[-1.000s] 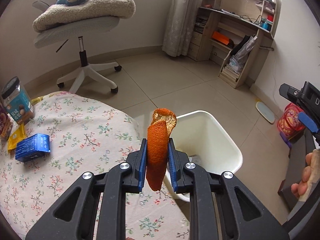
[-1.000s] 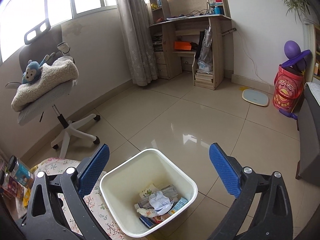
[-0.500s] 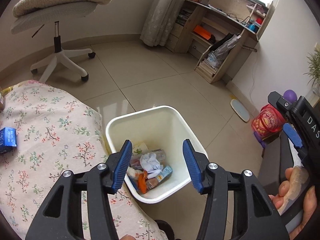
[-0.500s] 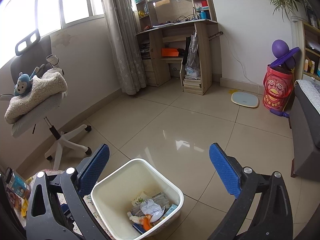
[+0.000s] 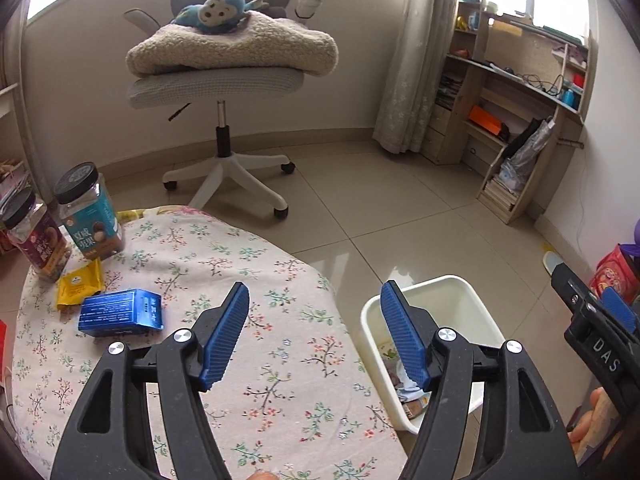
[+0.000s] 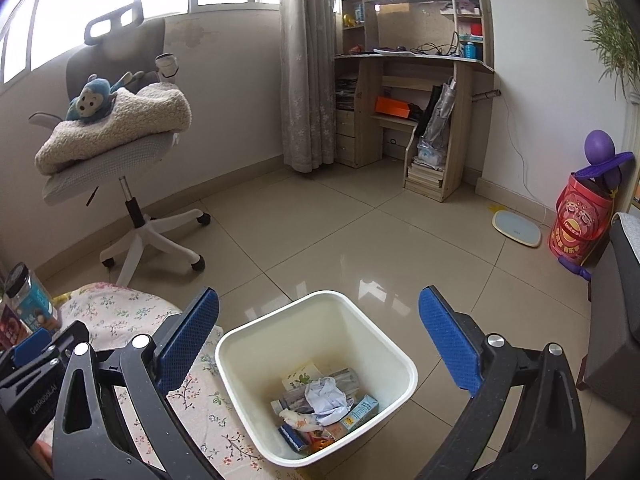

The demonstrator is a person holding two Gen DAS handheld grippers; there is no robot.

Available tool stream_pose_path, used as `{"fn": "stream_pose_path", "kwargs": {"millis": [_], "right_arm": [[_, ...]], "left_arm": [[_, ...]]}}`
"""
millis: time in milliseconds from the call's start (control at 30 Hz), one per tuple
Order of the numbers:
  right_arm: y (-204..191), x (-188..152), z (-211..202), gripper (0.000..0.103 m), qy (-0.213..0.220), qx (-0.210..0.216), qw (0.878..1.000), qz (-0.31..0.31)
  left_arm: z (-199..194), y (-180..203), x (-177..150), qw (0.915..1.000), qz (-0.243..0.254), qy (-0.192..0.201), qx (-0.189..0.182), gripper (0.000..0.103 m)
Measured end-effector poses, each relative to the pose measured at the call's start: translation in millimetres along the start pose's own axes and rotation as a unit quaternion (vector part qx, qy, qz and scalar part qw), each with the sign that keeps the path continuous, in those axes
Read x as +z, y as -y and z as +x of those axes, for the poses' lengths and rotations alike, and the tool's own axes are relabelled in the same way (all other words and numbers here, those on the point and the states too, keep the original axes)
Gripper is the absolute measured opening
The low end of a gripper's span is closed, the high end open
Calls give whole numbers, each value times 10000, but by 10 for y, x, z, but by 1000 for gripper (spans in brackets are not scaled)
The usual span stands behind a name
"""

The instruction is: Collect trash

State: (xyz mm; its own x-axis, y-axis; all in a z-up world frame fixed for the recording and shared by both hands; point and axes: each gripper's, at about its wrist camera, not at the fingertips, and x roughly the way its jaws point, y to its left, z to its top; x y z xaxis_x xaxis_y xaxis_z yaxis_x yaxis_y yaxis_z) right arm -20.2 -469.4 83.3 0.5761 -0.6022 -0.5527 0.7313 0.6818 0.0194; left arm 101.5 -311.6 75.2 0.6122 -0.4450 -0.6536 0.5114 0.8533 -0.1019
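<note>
The right gripper (image 5: 616, 312), at the right edge of the left wrist view, carries white letters reading "DAS"; the left gripper's (image 5: 316, 330) body, at the lower left of the right wrist view, reads "GenRoboAI". On the floral tablecloth (image 5: 280, 380) at the left of the left wrist view stand two black-lidded jars (image 5: 90, 212) with Chinese label text too small to read, beside a yellow sachet (image 5: 78, 284) and a blue box (image 5: 120, 312). The left gripper's jaws have just been opening and stand spread with nothing between them, over the cloth's edge. The right gripper's jaws are spread wide and empty above the white bin (image 6: 316, 380), low in the frame's centre, just beside the table. Inside lie crumpled paper (image 6: 326, 396), small cartons and an orange scrap (image 6: 322, 444). A swivel chair (image 5: 224, 80) with a blue plush monkey (image 5: 216, 8) sits at upper centre
</note>
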Motion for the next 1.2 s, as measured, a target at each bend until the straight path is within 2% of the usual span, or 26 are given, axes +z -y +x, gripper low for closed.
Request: {"fn": "stream_pose_path", "kwargs": {"millis": [267, 367, 600, 800, 967, 1000, 1067, 1200], "right_arm": [[-674, -119, 4, 96, -120, 240, 9979, -582], [-918, -162, 21, 96, -194, 338, 9968, -692], [-1476, -288, 49, 96, -396, 681, 9924, -941], [-1976, -484, 53, 96, -456, 856, 9850, -1428], [-2244, -623, 79, 96, -468, 896, 9760, -1928], [-2279, -643, 90, 96, -483, 906, 9738, -2029], [-2339, -691, 108, 96, -537, 925, 9692, -2217], [-2403, -729, 189, 96, -751, 1040, 9622, -2400]], "left_arm": [[15, -545, -74, 9987, -260, -91, 418, 67], [13, -756, -81, 9976, -331, -115, 591, 72], [155, -1493, -174, 9903, -678, -412, 1143, 73], [359, -2360, -258, 9736, -1269, -679, 1774, 73], [582, -3097, -357, 9493, -2422, -1026, 1719, 73], [633, -3170, -353, 9478, -2434, -1072, 1762, 73], [765, -3259, -292, 9508, -2158, -1225, 1853, 73], [1081, -3357, -91, 9591, -1336, -1721, 1810, 87]]}}
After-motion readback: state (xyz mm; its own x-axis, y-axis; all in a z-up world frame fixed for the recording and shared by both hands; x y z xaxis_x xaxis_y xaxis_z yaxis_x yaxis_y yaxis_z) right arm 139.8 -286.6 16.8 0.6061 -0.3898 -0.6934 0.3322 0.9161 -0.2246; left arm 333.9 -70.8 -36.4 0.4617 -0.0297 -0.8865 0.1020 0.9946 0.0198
